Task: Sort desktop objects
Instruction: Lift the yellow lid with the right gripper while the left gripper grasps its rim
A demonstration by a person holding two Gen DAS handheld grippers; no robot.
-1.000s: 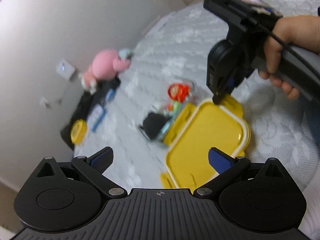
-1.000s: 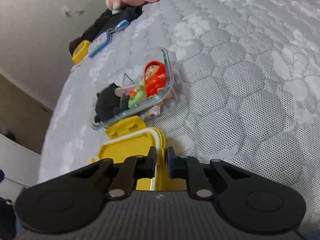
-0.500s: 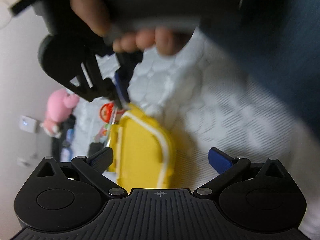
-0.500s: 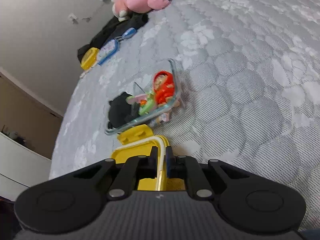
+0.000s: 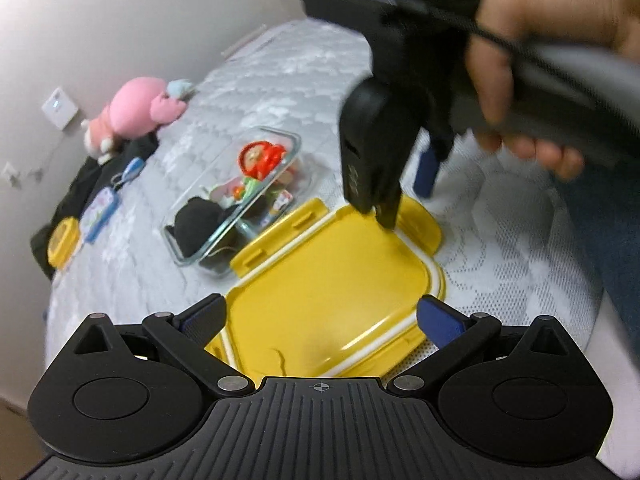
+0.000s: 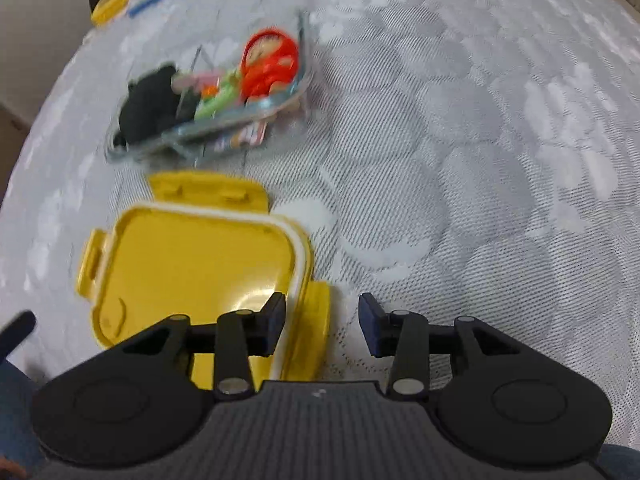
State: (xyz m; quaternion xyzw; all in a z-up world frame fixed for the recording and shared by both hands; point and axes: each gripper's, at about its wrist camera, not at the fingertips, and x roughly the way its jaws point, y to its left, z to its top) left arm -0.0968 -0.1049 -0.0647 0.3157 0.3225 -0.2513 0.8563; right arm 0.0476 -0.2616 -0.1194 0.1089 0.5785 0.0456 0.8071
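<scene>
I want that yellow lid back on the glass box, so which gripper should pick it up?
Probably left: the left gripper is open and straddles the yellow lid. The right gripper is opening over its far edge.

Flat plastic lid [image 5: 332, 284]: yellow, white seal line round its rim. Quilted mattress cover [image 6: 460, 160]: pale grey with white floral pattern and fine mesh weave. Clear glass container [image 5: 236, 204] holds a red round toy [image 5: 262, 158], a black soft item [image 5: 196, 224], green and pink bits. Plush toy [image 5: 136, 110]: pink. Gripper finger pads [image 5: 436, 318]: blue on black frames.
</scene>
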